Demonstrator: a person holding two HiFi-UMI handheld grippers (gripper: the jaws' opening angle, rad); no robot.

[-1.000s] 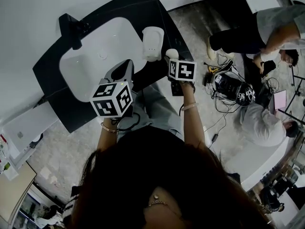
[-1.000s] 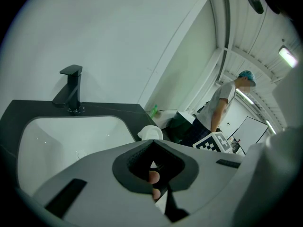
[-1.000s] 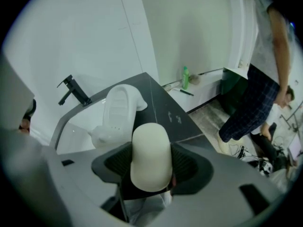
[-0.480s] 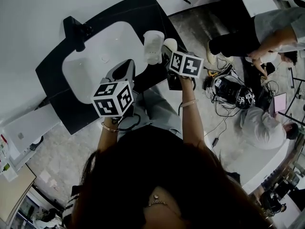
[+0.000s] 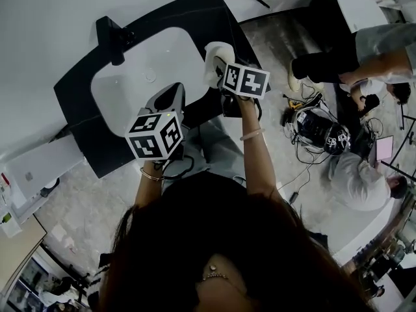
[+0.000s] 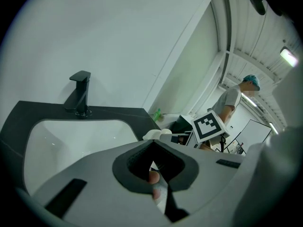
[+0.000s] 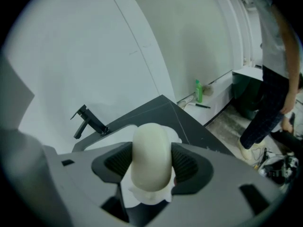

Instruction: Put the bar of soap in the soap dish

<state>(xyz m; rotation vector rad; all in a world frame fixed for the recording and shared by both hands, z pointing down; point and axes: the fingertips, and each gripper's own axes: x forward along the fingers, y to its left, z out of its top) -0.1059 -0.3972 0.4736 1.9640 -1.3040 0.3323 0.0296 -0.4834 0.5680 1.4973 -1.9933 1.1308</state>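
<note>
Nearest, at 9 o'clock in the head view, the left gripper (image 6: 152, 142) hangs by the near edge of the white basin (image 5: 140, 90). Its jaws are brought together with nothing between them. Further out, at 1 o'clock, the right gripper (image 7: 151, 144) has its jaws clamped on the pale, rounded bar of soap (image 7: 150, 167). Directly beneath the soap lies the white soap dish (image 7: 144, 196), its wavy rim showing under the jaws. Whether soap and dish touch, I cannot tell. The dish sits on the black counter (image 5: 195, 18) at the basin's 3 o'clock side. The black tap (image 5: 112, 38) stands at the basin's 11 o'clock, by the wall.
</note>
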